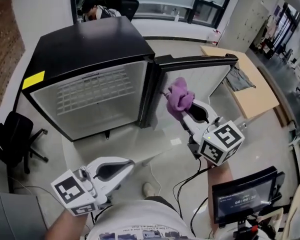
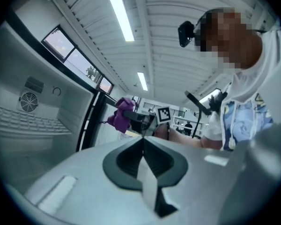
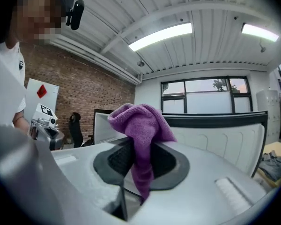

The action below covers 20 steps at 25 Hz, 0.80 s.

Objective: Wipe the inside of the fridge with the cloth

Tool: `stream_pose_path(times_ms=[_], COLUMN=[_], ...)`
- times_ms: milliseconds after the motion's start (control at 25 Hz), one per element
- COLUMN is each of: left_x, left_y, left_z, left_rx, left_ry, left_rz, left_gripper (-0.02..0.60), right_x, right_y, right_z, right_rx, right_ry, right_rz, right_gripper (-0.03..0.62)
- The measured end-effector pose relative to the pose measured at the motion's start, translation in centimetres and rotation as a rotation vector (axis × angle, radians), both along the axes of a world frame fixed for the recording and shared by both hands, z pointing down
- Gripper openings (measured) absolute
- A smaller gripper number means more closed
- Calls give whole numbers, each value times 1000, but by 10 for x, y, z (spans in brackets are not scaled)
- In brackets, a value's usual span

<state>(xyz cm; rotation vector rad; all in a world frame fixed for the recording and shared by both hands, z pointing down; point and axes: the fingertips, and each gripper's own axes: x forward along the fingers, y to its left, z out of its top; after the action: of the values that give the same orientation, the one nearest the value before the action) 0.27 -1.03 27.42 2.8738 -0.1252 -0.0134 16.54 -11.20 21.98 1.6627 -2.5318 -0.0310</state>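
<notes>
Down low, the left gripper [image 1: 129,165] has its two fingers pressed together with nothing between them. Higher up, the right gripper [image 1: 184,111] squeezes a soft, fuzzy purple cloth [image 1: 180,97]. The cloth is in the air, just in front of the open door [image 1: 200,76] of the small black fridge [image 1: 90,49].

the fridge [image 1: 85,49] gapes open at the front with its door [image 1: 212,79] swung wide to the right, a wire shelf [image 1: 95,90] crossing the inside, open floor [image 1: 90,151] before it, a chair [image 1: 11,140] off its left corner, and the right gripper [image 1: 182,113] with its cloth [image 1: 180,95] close before the door.
</notes>
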Motion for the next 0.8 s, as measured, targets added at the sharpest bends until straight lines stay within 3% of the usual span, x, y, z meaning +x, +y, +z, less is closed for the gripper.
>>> stream_pose_path(times_ms=[160,280,480,800], left_x=[70,96,146,144], left_y=[4,7,8,-3], left_z=[-3,5,8,12], left_rx=[2,-13,-29,-25], left_ry=[4,-16,-50,-63], left_rz=[-10,-34,-39,-47], left_gripper=[6,6,6,6], right_x=[26,26,55,63], right_y=[-15,-32,-56,-71], right_z=[-10,-3,-2,5], right_rx=[8,-7,-27,-37], right_ry=[43,44,77,55], right_rz=[-147,-235,-282,-262], right_gripper=[78,78,78,78])
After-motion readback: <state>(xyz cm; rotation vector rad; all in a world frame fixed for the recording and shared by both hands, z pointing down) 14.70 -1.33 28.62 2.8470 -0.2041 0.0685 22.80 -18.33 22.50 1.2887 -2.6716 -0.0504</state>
